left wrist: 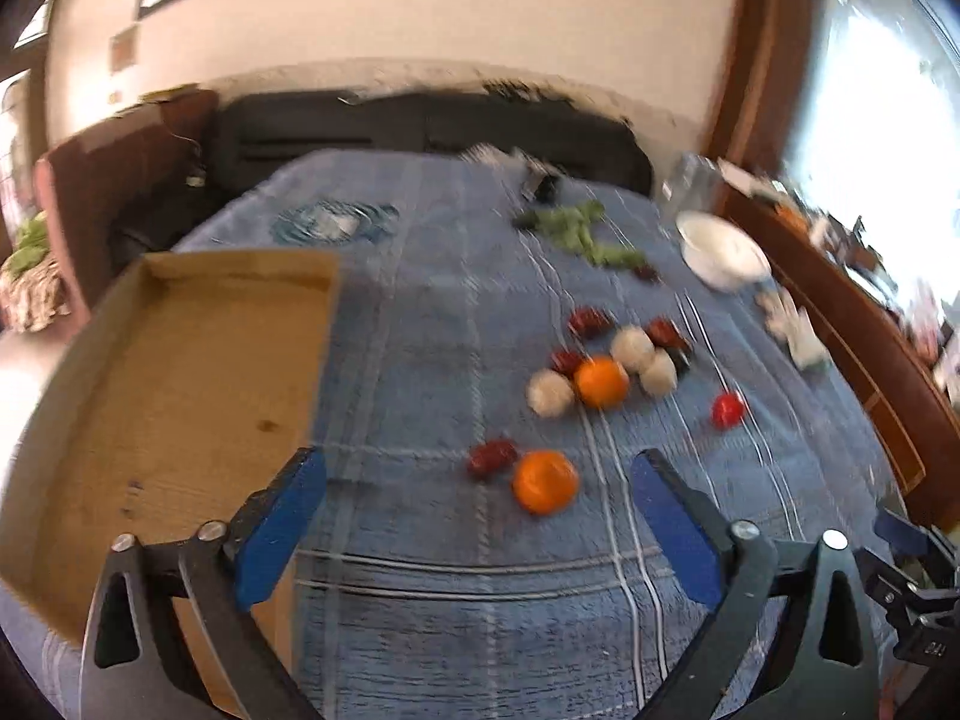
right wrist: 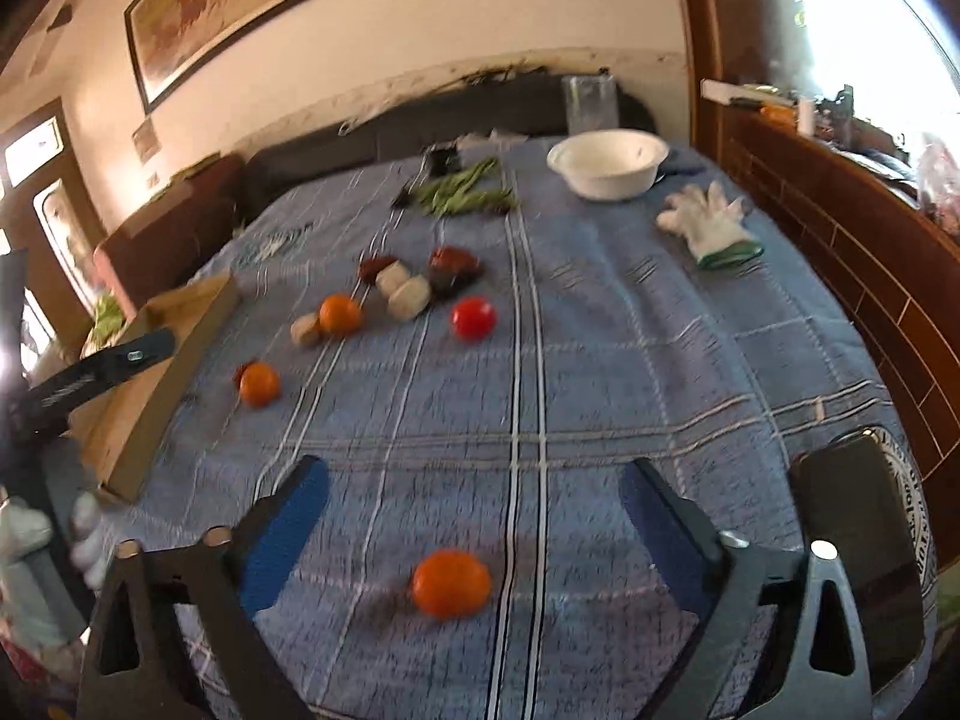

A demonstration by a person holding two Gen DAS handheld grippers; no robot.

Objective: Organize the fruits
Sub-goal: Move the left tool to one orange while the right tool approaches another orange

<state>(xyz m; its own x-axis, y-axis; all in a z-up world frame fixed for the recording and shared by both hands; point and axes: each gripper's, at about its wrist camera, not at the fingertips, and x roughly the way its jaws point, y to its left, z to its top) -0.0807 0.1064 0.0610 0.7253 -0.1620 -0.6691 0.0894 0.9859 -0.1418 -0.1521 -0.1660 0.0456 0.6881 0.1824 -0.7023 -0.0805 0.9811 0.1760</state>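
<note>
Fruits lie scattered on a blue checked cloth [left wrist: 420, 330]. My left gripper [left wrist: 479, 465] is open above the cloth, with an orange [left wrist: 545, 482] and a dark red fruit [left wrist: 492, 459] just past its fingertips, untouched. Farther off sit another orange [left wrist: 602, 382], three white round fruits [left wrist: 549, 393], more dark red fruits [left wrist: 590, 322] and a red tomato [left wrist: 728, 410]. My right gripper [right wrist: 475, 471] is open too. A third orange [right wrist: 451, 583] lies between its blue pads [right wrist: 282, 540] with a gap on each side. The tomato [right wrist: 473, 317] is farther ahead.
A shallow cardboard tray [left wrist: 180, 390] lies at the left. At the far right are a white bowl [right wrist: 607, 162], a white glove [right wrist: 708, 222] and green beans [right wrist: 465, 192]. A dark phone [right wrist: 858, 546] lies by the right finger. A wooden ledge [right wrist: 870, 252] borders the right side.
</note>
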